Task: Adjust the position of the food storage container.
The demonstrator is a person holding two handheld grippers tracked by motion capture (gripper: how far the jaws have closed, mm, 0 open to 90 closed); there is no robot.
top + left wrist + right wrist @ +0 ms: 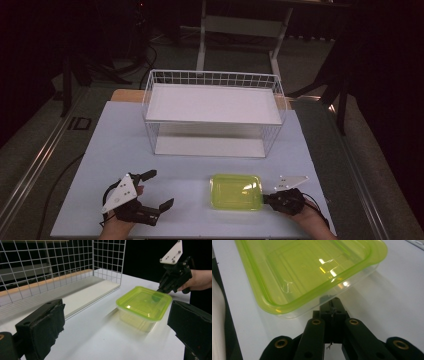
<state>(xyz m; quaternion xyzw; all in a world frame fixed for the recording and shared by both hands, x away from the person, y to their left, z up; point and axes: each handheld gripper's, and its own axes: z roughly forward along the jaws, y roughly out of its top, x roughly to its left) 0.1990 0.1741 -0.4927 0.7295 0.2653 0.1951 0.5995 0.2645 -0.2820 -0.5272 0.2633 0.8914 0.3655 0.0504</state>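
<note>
A clear container with a yellow-green lid sits on the white table, near its front edge. My right gripper is shut, with nothing between its jaws. Its tips touch the container's right side just under the lid's rim. The left gripper view shows that gripper at the lid's far corner, held by a hand. My left gripper stands open a little to the left of the container, jaws wide apart and holding nothing.
A white wire basket rack with an upper and a lower white shelf stands at the back of the table. A strip of bare tabletop separates it from the container. Dark floor, cables and table legs lie beyond.
</note>
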